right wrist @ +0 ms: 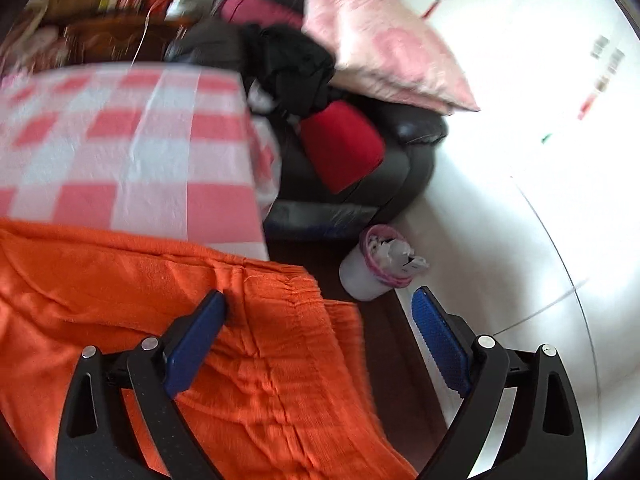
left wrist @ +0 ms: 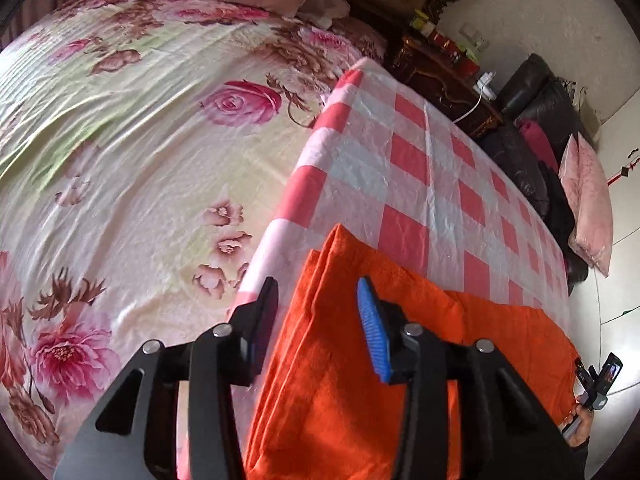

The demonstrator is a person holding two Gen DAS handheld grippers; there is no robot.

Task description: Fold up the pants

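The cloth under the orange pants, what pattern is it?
The cloth has a pink-and-white check, sharpest in the left wrist view.

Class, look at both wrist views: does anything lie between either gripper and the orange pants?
Nothing visible does. The left gripper and right gripper sit directly over the pants, jaws open, with no object between.

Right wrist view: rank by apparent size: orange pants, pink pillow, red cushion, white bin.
1. Orange fabric pants, though nearest the camera
2. Pale pink pillow
3. Red cushion
4. White round bin
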